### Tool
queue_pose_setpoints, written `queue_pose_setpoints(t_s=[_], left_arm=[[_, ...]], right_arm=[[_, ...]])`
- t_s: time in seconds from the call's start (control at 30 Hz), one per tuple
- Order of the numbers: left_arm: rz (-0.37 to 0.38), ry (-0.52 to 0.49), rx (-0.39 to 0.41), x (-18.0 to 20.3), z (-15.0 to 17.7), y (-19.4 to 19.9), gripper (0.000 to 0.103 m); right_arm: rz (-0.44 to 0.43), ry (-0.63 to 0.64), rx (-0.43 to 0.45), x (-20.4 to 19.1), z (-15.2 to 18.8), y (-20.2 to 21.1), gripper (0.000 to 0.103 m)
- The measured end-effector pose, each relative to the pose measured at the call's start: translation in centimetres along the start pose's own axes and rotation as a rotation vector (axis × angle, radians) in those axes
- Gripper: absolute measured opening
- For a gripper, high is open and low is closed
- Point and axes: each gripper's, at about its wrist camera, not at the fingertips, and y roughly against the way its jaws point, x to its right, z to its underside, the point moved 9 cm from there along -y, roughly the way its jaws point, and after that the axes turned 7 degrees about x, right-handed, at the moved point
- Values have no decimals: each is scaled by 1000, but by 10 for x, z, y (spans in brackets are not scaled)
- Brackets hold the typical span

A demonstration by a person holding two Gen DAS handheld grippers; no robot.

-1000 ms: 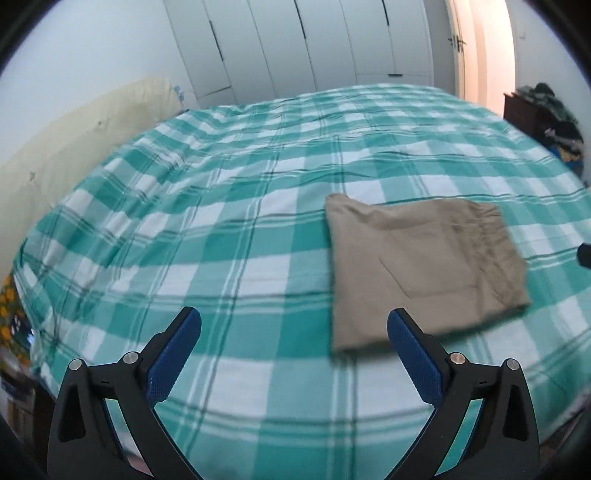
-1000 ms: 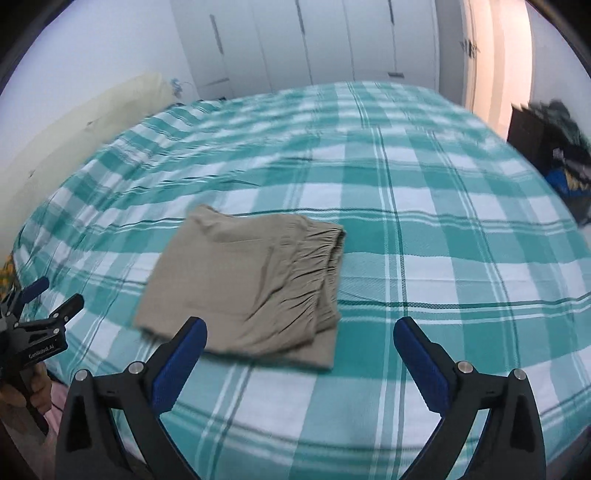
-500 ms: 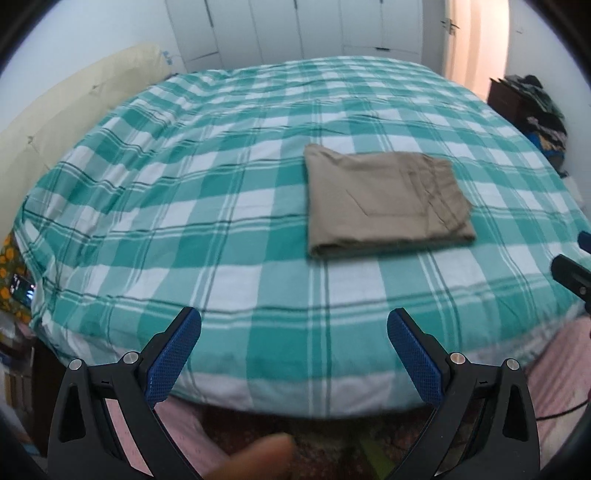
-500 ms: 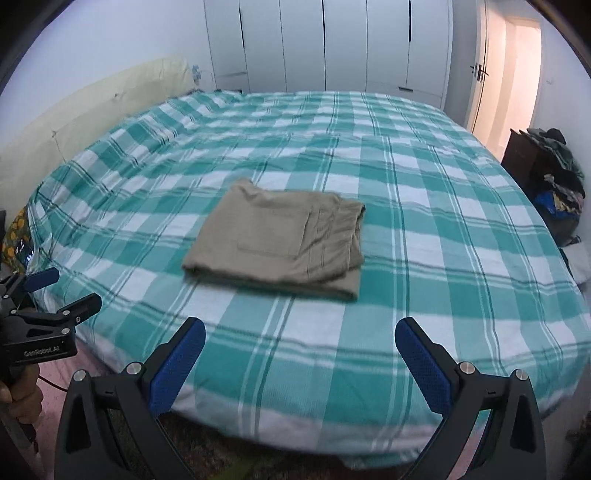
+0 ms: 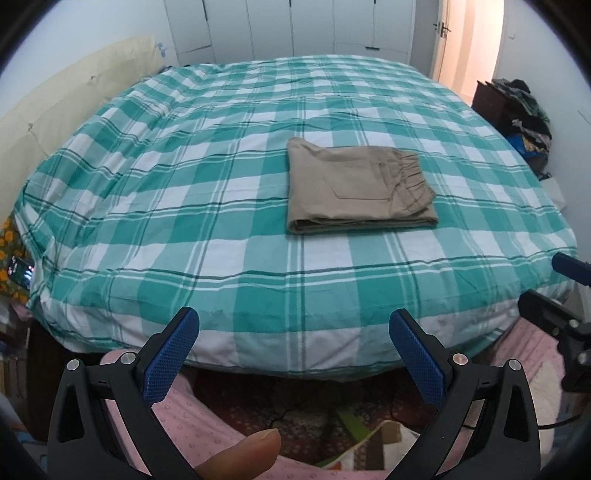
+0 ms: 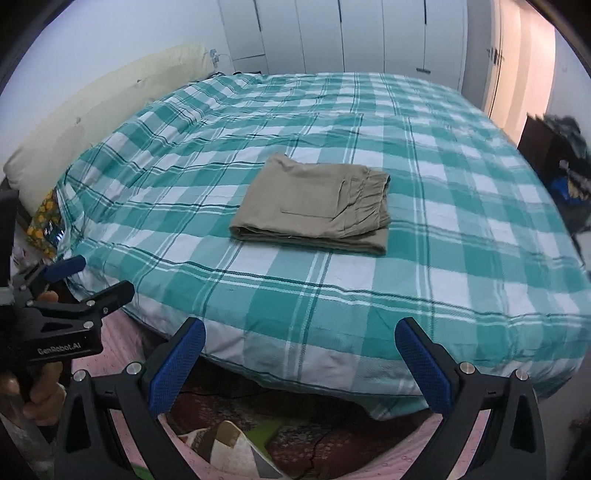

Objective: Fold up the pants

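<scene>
Khaki pants [image 5: 354, 190] [image 6: 317, 208] lie folded into a flat rectangle on the green-and-white checked bed [image 5: 184, 206] [image 6: 461, 236], elastic waistband toward the right. My left gripper [image 5: 293, 332] is open and holds nothing, hanging off the bed's near edge, well short of the pants. In the same way my right gripper [image 6: 299, 341] stands open with nothing in it, below the bed's edge. Each gripper shows in the other's view: the right one [image 5: 554, 295] at the far right, the left one [image 6: 85, 275] at the far left, held in a hand [image 6: 40, 384].
A cream headboard cushion [image 5: 55, 110] [image 6: 103, 110] lines the bed's left side. White wardrobes [image 6: 351, 33] stand behind, a doorway [image 5: 469, 37] at the back right. Dark furniture piled with clothes [image 5: 517, 110] is at the right. Pink fabric and a patterned rug [image 5: 295, 417] lie below the grippers.
Both grippers have pulled back and away from the pants, from just above the bed to beyond its near edge. The pants stay folded in place.
</scene>
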Motion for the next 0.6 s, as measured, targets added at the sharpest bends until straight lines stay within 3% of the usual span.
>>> queue_pose_setpoints(t_s=[0.17,0.6], left_arm=[[5,15,30,2,-6,9,103],[-17,12,8,2,-2,2,102]], right_arm=[[59,35,69,-1,-13,12,101],[68,42,38,-1,-9,4,101]])
